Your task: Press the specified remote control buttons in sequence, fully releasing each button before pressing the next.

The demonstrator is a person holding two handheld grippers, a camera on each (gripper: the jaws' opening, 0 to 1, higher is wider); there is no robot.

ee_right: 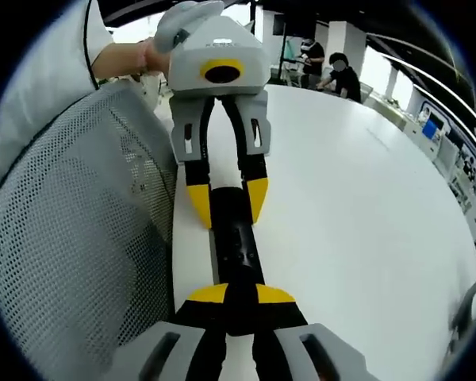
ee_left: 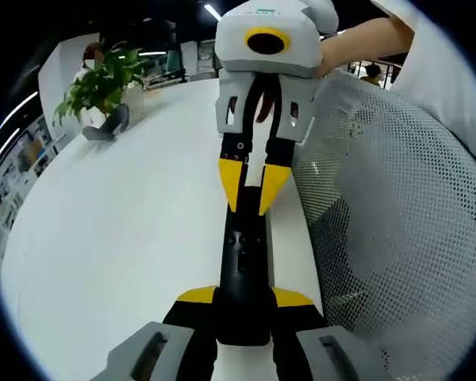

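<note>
Gripping one end of the slim black rectangular remote control (ee_left: 242,274), the left tool (ee_left: 243,298) pinches it level over the white table (ee_left: 119,238); the right tool (ee_right: 240,295) clamps the opposite end, probably steadying it beside the grey mesh chair (ee_right: 71,230) for pressing.

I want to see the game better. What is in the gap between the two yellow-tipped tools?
The black remote control lies there. In both views each tool, left and right, closes on one end of it, above the white table.
</note>
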